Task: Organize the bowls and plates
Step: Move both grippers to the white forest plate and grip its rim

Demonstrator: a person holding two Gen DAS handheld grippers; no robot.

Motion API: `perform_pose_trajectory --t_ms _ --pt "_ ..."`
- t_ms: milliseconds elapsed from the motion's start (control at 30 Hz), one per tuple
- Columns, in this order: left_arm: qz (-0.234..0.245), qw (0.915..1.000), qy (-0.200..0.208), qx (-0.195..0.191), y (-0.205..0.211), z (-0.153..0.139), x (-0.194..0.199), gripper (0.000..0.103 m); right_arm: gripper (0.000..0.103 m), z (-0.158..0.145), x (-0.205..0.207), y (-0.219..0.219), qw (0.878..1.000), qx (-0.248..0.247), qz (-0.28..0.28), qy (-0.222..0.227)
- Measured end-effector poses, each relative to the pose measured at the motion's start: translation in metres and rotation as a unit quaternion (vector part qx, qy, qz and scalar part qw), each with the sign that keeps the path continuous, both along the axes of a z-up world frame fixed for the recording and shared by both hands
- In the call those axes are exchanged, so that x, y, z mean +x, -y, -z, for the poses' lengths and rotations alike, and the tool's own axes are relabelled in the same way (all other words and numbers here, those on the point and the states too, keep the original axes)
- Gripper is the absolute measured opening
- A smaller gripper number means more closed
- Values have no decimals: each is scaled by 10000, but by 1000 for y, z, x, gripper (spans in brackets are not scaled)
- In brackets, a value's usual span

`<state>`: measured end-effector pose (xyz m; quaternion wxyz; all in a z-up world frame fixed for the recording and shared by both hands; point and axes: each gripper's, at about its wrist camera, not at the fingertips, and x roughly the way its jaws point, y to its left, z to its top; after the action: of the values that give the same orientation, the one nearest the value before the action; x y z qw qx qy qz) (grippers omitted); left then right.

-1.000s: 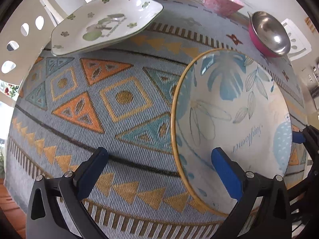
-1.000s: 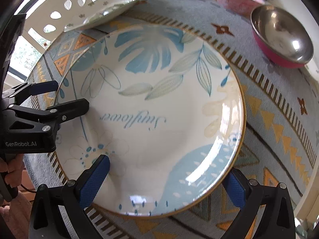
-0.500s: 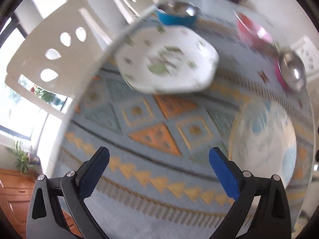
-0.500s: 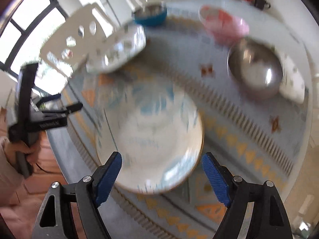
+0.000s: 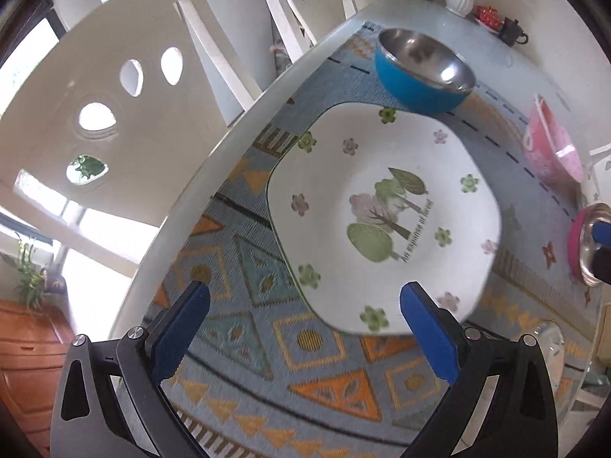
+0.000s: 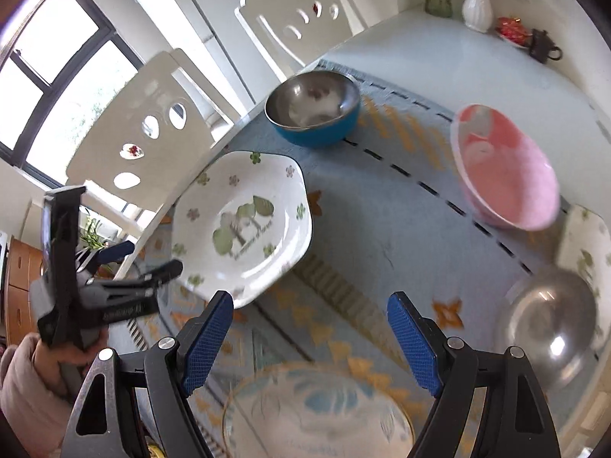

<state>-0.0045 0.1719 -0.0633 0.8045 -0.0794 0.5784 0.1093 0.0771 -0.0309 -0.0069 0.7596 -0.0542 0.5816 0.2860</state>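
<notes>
Both hand-held grippers have lifted away from the leaf-patterned round plate (image 6: 317, 416), which now lies flat on the patterned cloth at the near edge of the table (image 6: 439, 49), blurred in the right wrist view. The left hand-held gripper (image 5: 305, 328) has swung over toward the white octagonal plate with trees and flowers (image 5: 385, 217); its jaws stand wide with nothing between them. The right hand-held gripper (image 6: 309, 339) has just narrowed a little, yet its jaws remain well apart and empty.

The octagonal plate sits near the table's left edge, just in front of the blue steel-lined bowl (image 5: 424, 72). It looks like glazed ceramic: stiff, fairly heavy, slick and breakable. Its raised rim overhangs the cloth, so the near rim is probably the best hold, one pad under the lip and one on top, pinched firmly since glaze slides. The pink bowl (image 6: 504, 168) and the pink-sided steel bowl (image 6: 550, 324) stand well apart to the right.
</notes>
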Motion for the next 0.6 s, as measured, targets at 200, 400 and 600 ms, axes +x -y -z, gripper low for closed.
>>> perform_pose_trajectory --t_ms 200,400,600 --pt "-51 9996 -257 -138 -7 26 19 97 82 47 26 -35 9987 -94 66 -496" --pt "38 9989 -410 -239 -4 46 32 97 82 74 35 -58 9970 -473 -67 -603" --pt "33 9981 -389 -467 -6 54 42 97 82 90 43 -68 9961 -632 -94 -612"
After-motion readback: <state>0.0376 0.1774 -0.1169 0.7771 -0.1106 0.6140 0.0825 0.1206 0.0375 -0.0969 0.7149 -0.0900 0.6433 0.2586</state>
